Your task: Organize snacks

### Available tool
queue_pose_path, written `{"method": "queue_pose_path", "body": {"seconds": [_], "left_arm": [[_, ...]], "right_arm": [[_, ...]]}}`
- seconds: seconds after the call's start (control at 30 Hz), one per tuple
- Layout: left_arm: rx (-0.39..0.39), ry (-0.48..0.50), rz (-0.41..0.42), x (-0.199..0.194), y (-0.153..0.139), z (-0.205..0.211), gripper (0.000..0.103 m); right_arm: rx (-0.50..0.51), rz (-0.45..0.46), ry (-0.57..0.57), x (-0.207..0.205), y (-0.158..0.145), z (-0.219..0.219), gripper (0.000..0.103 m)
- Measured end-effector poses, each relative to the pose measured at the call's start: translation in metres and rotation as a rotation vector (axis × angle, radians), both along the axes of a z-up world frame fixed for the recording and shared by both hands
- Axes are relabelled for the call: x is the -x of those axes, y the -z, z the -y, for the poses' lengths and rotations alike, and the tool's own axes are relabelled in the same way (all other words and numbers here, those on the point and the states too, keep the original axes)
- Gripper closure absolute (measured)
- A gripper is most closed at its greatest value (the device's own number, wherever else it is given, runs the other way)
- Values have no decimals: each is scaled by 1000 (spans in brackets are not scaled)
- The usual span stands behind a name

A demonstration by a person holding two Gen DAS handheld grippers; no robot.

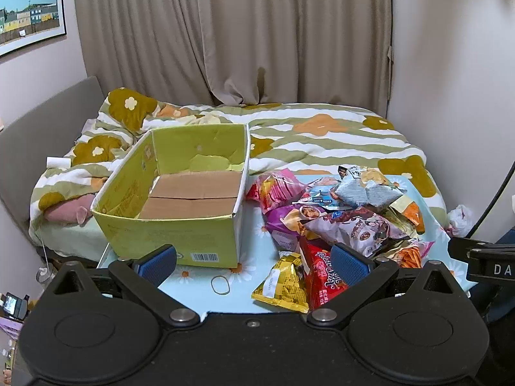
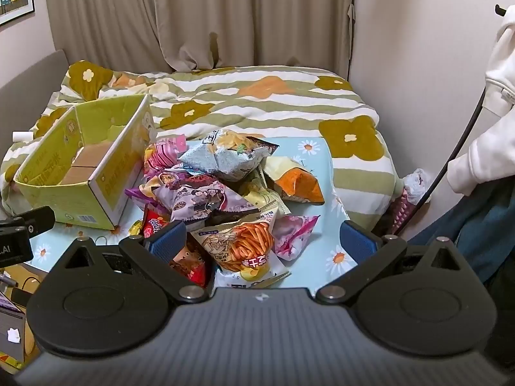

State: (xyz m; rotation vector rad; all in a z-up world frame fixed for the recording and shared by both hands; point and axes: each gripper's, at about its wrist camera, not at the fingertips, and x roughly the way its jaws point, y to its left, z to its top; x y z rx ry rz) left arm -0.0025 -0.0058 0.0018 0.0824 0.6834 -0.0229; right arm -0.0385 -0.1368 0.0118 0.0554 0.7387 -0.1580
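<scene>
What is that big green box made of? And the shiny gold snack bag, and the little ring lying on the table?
The open yellow-green box looks like cardboard: brown matte flaps inside, a torn paper layer on the back wall. The small gold snack packet seems to be metallised plastic film, glossy and crinkled with bright glints. The thin tan ring is probably a rubber band, though it is too small to be sure.

A home bedroom: flowered duvet (image 1: pixel 322 135) on a bed, curtains (image 1: pixel 231 32), framed picture (image 1: pixel 30 13).
</scene>
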Motion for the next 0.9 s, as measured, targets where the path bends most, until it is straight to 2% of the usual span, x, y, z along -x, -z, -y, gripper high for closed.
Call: {"method": "queue_pose_path", "body": {"seconds": [0.3, 0.9], "left_arm": [[-3, 14, 22, 3, -3, 2, 0], [-12, 2, 15, 1, -1, 0, 0]], "right_arm": [[-5, 0, 2, 0, 1, 2, 0], [-8, -1, 2, -1, 1, 2, 0]]}}
